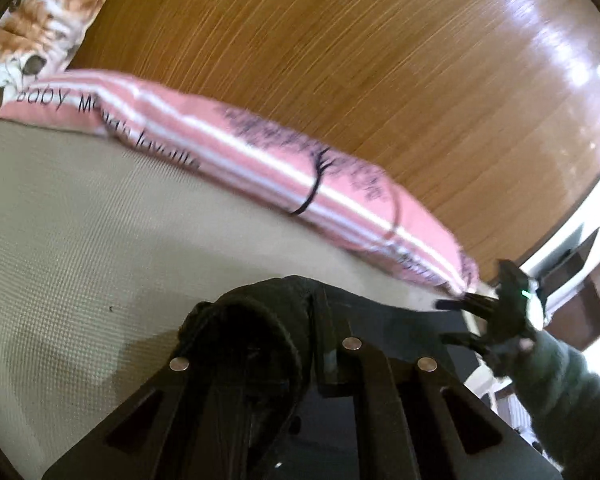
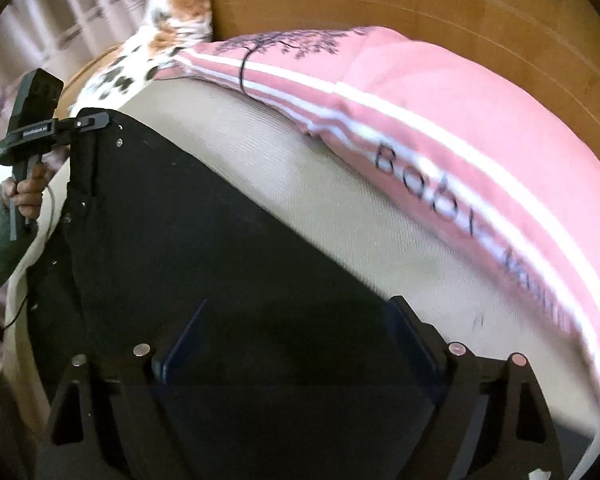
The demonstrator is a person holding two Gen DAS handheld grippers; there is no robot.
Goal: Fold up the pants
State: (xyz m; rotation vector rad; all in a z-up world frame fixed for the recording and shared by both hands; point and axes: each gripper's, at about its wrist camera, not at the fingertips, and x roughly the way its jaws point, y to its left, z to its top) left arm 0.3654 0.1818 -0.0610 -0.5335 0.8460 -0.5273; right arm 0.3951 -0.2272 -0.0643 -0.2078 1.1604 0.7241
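Black pants (image 2: 220, 248) lie spread on the beige mattress (image 2: 340, 208). In the left wrist view my left gripper (image 1: 300, 320) is shut on a bunched edge of the pants (image 1: 252, 320) and holds it just above the mattress (image 1: 80, 220). The same gripper shows in the right wrist view (image 2: 88, 120) at the pants' far left corner, clamped on the cloth. My right gripper (image 2: 296, 332) is open, its fingers spread wide over the near part of the pants. It also shows in the left wrist view (image 1: 452, 320), open at the far right.
A pink striped pillow (image 1: 284, 168) with black lettering lies along the mattress's far edge, also in the right wrist view (image 2: 440, 120). A floral pillow (image 1: 40, 28) sits at the far left. A wooden headboard (image 1: 340, 60) rises behind them.
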